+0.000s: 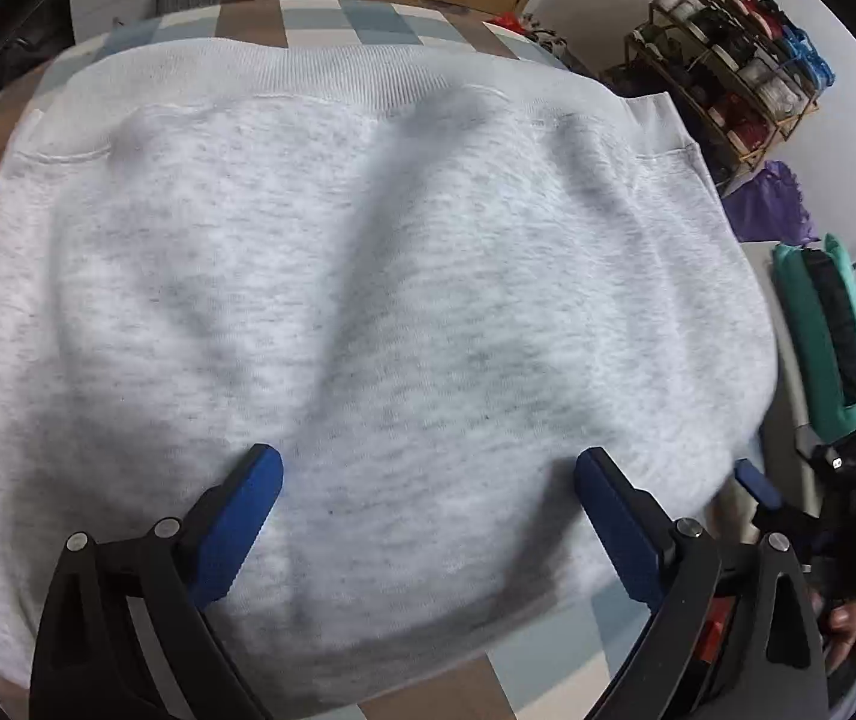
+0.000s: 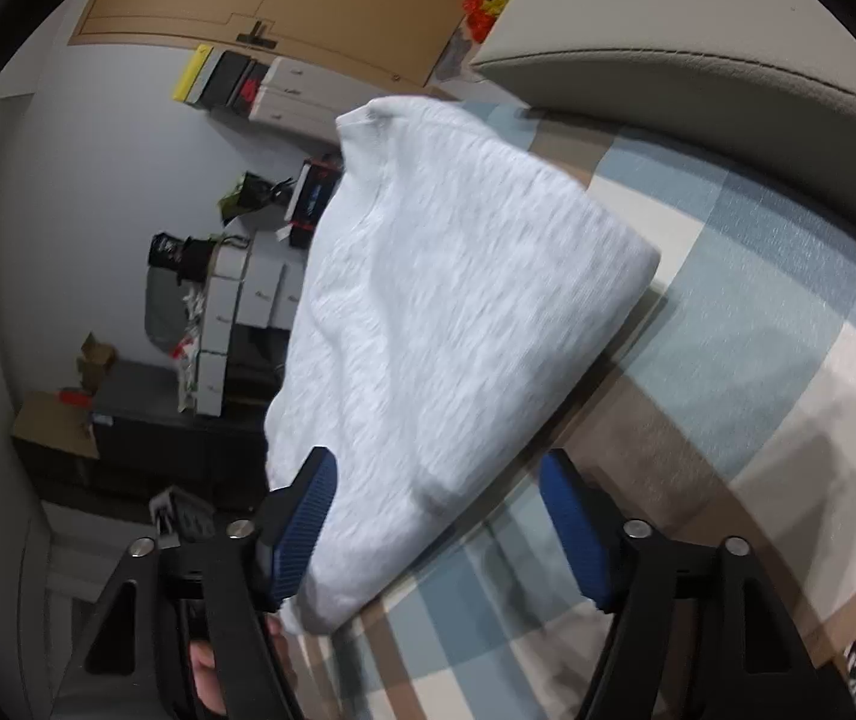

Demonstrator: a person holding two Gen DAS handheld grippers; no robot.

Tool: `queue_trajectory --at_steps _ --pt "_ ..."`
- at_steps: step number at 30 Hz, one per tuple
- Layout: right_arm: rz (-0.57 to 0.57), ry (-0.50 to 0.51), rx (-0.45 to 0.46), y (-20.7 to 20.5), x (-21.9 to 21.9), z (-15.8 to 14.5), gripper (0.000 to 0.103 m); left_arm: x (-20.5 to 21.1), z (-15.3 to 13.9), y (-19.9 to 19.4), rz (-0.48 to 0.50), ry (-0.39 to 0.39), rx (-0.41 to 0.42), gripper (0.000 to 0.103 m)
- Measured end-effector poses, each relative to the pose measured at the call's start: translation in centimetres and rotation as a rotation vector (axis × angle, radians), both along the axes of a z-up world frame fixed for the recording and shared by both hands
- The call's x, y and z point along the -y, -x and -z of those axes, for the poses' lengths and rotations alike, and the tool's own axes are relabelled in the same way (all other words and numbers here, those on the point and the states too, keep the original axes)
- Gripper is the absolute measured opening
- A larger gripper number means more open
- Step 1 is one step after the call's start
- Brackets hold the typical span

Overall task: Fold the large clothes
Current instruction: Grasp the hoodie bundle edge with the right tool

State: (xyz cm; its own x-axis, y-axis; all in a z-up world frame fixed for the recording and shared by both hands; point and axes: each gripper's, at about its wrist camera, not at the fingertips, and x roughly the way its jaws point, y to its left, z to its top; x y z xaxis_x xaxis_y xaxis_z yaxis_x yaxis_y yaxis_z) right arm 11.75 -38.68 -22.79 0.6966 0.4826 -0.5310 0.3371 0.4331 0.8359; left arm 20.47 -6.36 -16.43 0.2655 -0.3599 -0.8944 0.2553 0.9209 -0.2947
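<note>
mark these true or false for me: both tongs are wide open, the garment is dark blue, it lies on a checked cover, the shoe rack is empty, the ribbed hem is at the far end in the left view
1. Both tongs, the left tongs and the right tongs, are wide open. True.
2. The sweatshirt is dark blue. False: it is light heather grey; only the pads are blue.
3. It lies on a checked cover. True.
4. The shoe rack is empty. False: its shelves are full of shoes.
5. In the left wrist view the ribbed hem is at the far end. True.
</note>
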Motion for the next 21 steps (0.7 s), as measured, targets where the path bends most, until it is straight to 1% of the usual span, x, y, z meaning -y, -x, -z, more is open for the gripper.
queue_trajectory --at_steps 4,6,8,9,10,12,14,16,17,18,19,21 --pt "0.006 -0.020 -0.019 -1.5 0.0 0.4 0.075 0.3 0.0 0.8 -0.028 -0.042 0.048 0.097" --pt "0.018 -0.009 -0.043 -2.4 0.2 0.6 0.075 -0.2 0.0 1.0 -0.026 -0.011 0.066 0.097" --pt "0.000 -0.004 -0.099 -3.6 0.0 1.1 0.074 -1.2 -0.1 1.6 -0.024 0.050 0.081 0.097" --pt "-0.014 -0.015 -0.121 -4.1 -0.1 1.4 0.074 -1.3 -0.1 1.8 -0.015 0.067 0.093 0.097" --pt "-0.017 -0.020 -0.131 -5.0 -0.2 1.5 0.074 -1.6 -0.2 2.4 -0.012 0.078 0.105 0.097" --pt "-0.016 0.010 -0.151 -6.0 -0.3 1.4 0.074 -1.3 -0.1 2.9 -0.002 0.077 0.141 0.097" --pt "-0.028 0.103 -0.160 -7.3 -1.1 0.7 0.074 -1.1 0.1 3.0 -0.002 0.061 0.149 0.098" --pt "-0.063 0.260 -0.153 -8.6 -2.4 0.0 0.072 -0.6 -0.1 3.1 0.005 0.061 0.131 0.098" --pt "-0.068 0.324 -0.143 -8.9 -3.0 -0.3 0.064 -1.1 -0.2 3.1 0.011 0.073 0.122 0.098" --pt "-0.064 0.379 -0.139 -9.1 -3.4 -0.4 0.060 -0.9 -0.2 2.9 0.020 0.076 0.118 0.098" --pt "-0.050 0.411 -0.124 -9.2 -3.7 -0.4 0.058 -1.0 -0.3 2.9 0.035 0.075 0.117 0.098" --pt "-0.029 0.401 -0.098 -9.1 -3.6 -0.1 0.048 -0.8 -0.2 3.0 0.060 0.070 0.119 0.098"
